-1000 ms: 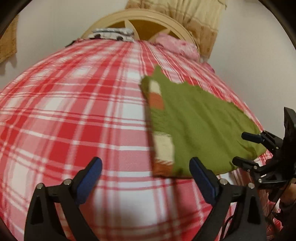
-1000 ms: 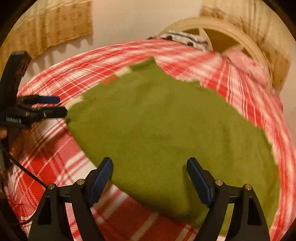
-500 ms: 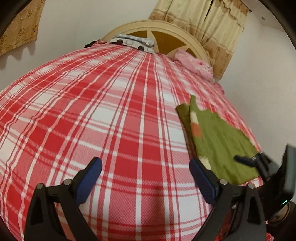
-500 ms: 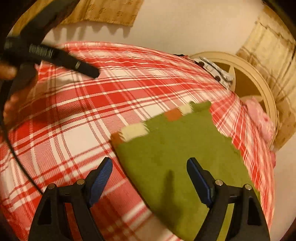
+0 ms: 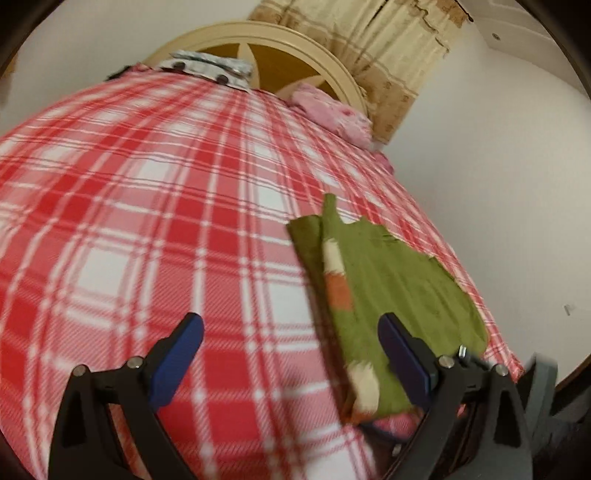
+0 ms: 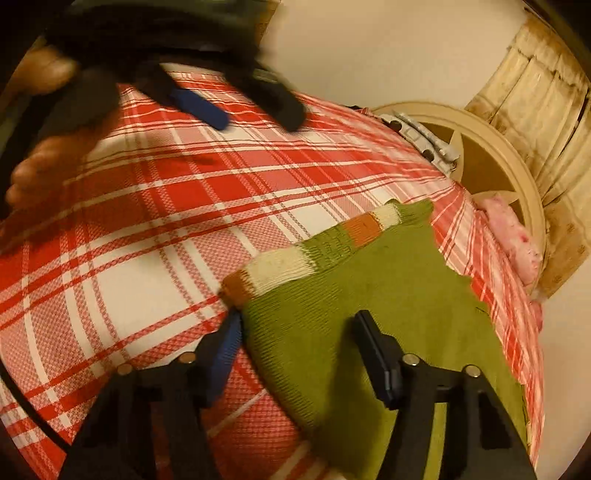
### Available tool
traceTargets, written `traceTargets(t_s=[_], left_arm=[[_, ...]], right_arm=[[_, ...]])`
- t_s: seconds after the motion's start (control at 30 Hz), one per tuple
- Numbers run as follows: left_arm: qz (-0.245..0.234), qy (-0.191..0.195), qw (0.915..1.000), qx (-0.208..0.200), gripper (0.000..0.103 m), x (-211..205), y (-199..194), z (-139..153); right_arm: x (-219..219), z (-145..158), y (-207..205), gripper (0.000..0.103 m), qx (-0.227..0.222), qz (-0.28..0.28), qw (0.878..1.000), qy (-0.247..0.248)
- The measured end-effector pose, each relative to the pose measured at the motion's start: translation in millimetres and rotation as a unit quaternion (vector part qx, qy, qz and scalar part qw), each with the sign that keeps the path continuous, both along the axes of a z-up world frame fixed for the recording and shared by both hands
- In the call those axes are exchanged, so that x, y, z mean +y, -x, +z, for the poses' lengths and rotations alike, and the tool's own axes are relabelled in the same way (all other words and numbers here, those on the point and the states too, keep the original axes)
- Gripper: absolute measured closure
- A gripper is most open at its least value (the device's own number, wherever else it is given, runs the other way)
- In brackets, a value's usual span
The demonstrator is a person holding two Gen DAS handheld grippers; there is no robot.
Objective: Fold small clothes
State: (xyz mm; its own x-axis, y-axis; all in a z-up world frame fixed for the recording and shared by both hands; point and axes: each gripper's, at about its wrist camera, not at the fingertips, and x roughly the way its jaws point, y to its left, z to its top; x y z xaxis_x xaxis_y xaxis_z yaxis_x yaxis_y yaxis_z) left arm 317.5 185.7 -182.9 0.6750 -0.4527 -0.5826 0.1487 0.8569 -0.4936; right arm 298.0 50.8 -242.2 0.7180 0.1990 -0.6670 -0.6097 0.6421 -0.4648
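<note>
A folded olive-green knit garment (image 5: 391, 280) with cream and orange blocks along one edge lies on the red and white plaid bed (image 5: 155, 206), near its right side. My left gripper (image 5: 291, 354) is open and empty above the bed, to the left of the garment's near corner. My right gripper (image 6: 295, 343) is open, its jaws straddling the garment's near left corner (image 6: 332, 295); the left finger sits at the cloth's edge. The left gripper also shows blurred at the top left of the right wrist view (image 6: 236, 107), held by a hand.
A round cream headboard (image 5: 295, 48) stands at the far end with a patterned pillow (image 5: 210, 66) and a pink pillow (image 5: 332, 110). A white wall (image 5: 498, 184) runs close along the bed's right edge. Curtains (image 5: 388, 33) hang behind the headboard.
Both grippers have swung over the bed. The left one came back toward the garment's near corner. The right one dropped lower and closer, and its jaws now straddle the garment's corner.
</note>
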Motion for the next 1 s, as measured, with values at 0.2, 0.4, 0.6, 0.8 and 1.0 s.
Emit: traceTargets(t_s=[0.2,0.4,0.6,0.8,1.0], left_arm=[[-0.029,0.055,0.9979,0.018,0.005,-19,-49,-7],[-0.052,0.06,0.9964,0.03,0.007,-46,-78,-15],[-0.056,0.078,0.9943,0.047,0.014,-56,-96,-26],[-0.062,0.079,0.9934,0.056,0.023,-61,-105,-30],[-0.086,0.115,0.9859,0.086,0.078,-59,-114,-41]], right_arm=[[-2,1,4,0.056,0.008,0.01,1.0,-0.013],[0,-1,7,0.056,-0.003,0.01,1.0,-0.005],[-1,0,3,0.056,0.012,0.01,1.0,-0.016],[1,-1,3,0.056,0.007,0.011,1.0,-0.009],[-8,8,-5,0.069,0.043,0.018,0.999,-0.023]])
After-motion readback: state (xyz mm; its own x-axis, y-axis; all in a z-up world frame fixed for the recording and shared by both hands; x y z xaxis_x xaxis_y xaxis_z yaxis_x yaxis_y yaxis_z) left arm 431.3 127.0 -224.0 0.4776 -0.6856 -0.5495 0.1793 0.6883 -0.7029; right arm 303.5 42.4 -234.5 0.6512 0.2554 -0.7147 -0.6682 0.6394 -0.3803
